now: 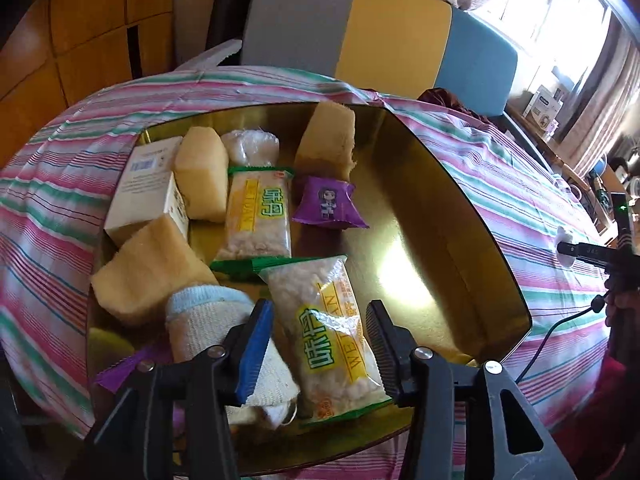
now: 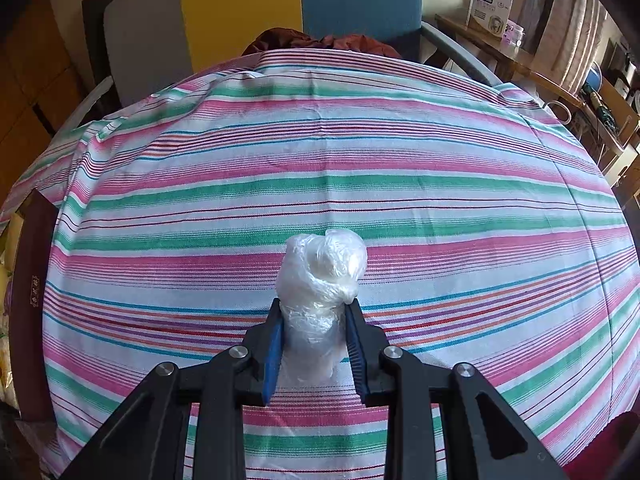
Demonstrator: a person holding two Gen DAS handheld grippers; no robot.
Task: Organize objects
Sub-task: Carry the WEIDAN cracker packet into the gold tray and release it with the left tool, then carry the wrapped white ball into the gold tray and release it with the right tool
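Note:
A gold tray on the striped cloth holds two green-edged rice snack packs, a purple snack packet, several yellow sponge blocks, a white box, a rolled towel and a plastic-wrapped bundle. My left gripper is open, its fingers on either side of the near snack pack. My right gripper is shut on a white plastic-wrapped bundle just above the cloth; this gripper also shows at the far right of the left wrist view.
A grey, yellow and blue chair back stands behind the table. A dark red cloth lies at the far edge. A side table with a white box is at the right. The tray's dark outer wall is at the left.

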